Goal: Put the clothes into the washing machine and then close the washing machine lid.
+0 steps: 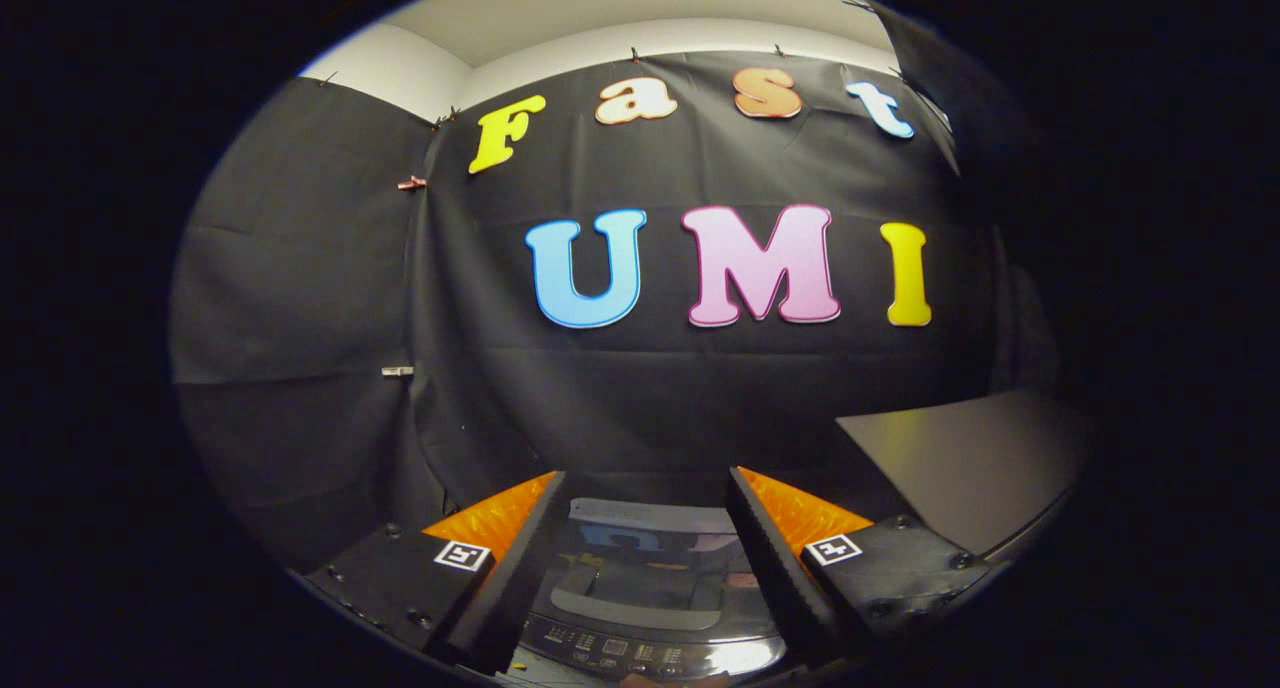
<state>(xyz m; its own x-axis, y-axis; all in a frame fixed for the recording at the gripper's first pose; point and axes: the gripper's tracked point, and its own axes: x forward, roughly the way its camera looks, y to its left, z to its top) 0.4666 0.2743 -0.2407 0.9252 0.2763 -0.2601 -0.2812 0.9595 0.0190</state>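
Observation:
My gripper (648, 476) is open, its two fingers spread wide with nothing between them. Below and between the fingers sits the washing machine, seen from above. Its glossy dark lid (650, 568) lies flat and mirrors the booth wall. A strip of buttons, the control panel (630, 653), runs along the machine's near edge, closest to me. The fingers hover above the lid without touching it.
A dark flat tabletop (970, 458) stands to the right of the machine, beside and beyond the right finger. The black cloth wall (640, 388) hangs close behind the machine and wraps round on the left.

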